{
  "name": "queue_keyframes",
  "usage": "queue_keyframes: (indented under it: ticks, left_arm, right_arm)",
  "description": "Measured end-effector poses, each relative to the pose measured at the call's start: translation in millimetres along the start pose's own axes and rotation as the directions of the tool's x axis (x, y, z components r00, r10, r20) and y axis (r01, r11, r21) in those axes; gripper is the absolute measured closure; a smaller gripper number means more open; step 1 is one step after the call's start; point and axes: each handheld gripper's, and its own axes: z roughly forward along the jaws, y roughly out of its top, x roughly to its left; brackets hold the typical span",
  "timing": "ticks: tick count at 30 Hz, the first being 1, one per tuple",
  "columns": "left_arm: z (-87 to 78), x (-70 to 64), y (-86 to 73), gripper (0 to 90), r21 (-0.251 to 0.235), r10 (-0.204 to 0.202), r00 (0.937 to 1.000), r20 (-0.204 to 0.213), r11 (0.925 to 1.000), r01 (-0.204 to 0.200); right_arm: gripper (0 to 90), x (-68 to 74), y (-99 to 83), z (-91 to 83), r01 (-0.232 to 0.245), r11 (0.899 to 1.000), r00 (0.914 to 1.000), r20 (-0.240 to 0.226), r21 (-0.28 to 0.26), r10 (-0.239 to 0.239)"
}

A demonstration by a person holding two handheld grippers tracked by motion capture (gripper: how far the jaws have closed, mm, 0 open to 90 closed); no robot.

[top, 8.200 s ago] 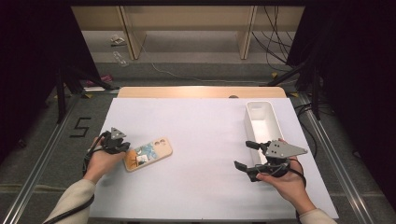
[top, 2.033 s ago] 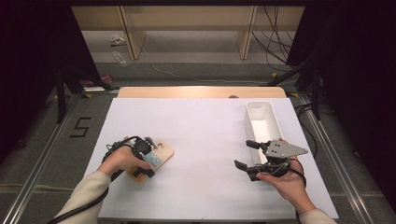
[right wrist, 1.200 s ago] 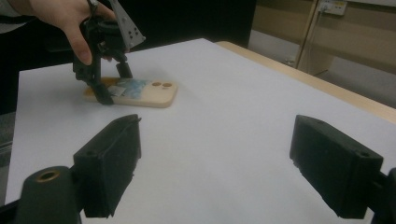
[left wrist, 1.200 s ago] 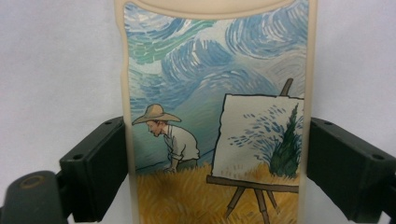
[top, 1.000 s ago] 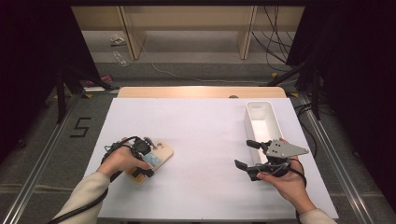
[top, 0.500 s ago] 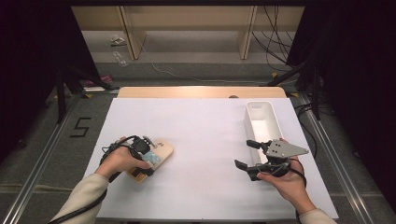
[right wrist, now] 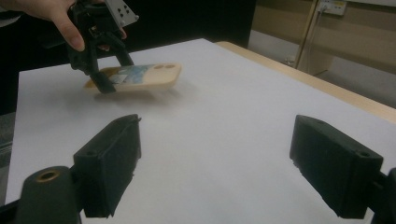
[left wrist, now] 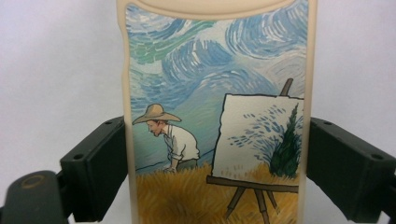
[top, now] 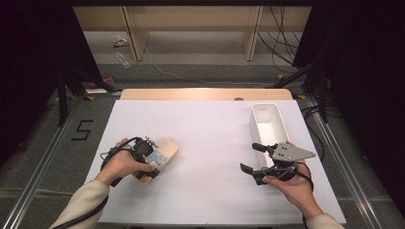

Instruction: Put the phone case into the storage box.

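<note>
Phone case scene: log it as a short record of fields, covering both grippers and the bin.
phone case: cream rim, painted print of a man in a straw hat and an easel; its far end looks raised off the table in the right gripper view
left gripper: jaws shut on the phone case's two long sides
right gripper: open, holds nothing, near the bin
bin: white, long, at the table's right side
table: white top

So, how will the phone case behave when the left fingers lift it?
The phone case looks thin and hollow, so probably light. Its sides look smooth, so it may slip between the left gripper's fingers. Held by its long edges, it might flex a little.
</note>
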Motion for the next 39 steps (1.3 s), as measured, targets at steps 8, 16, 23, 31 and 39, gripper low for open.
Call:
queue_keyframes:
  ticks: [8,16,23,31,39]
  left_arm:
    - [-4.0,0.5,-2.2,11.2,-0.051,-0.018,0.9997,-0.014,0.9986,0.017]
    - [-7.9,-2.5,-1.8,11.2,-0.172,0.016,0.9994,-0.029,0.9849,-0.020]
    - [-10.0,-3.5,-3.1,11.2,-0.224,0.002,0.9993,-0.038,0.9745,-0.011]
    - [-13.4,-4.1,-8.7,11.2,-0.299,-0.026,0.9981,-0.055,0.9542,0.008]
    - [-17.2,-8.0,-12.0,11.2,-0.377,-0.039,0.9976,-0.057,0.9262,0.014]
  right_arm:
    - [17.4,0.4,0.2,-0.2,0.001,1.000,1.0000,0.000,0.000,-0.001]
    - [17.3,0.5,0.3,-0.4,0.002,1.000,1.0000,0.000,0.000,-0.002]
    - [17.3,0.7,0.5,-0.5,0.000,1.000,1.0000,-0.001,-0.003,0.000]
    - [17.2,0.8,0.5,-0.1,0.001,1.000,1.0000,-0.002,-0.004,-0.001]
    - [16.7,1.2,0.7,0.0,0.000,1.000,1.0000,0.000,-0.008,0.000]
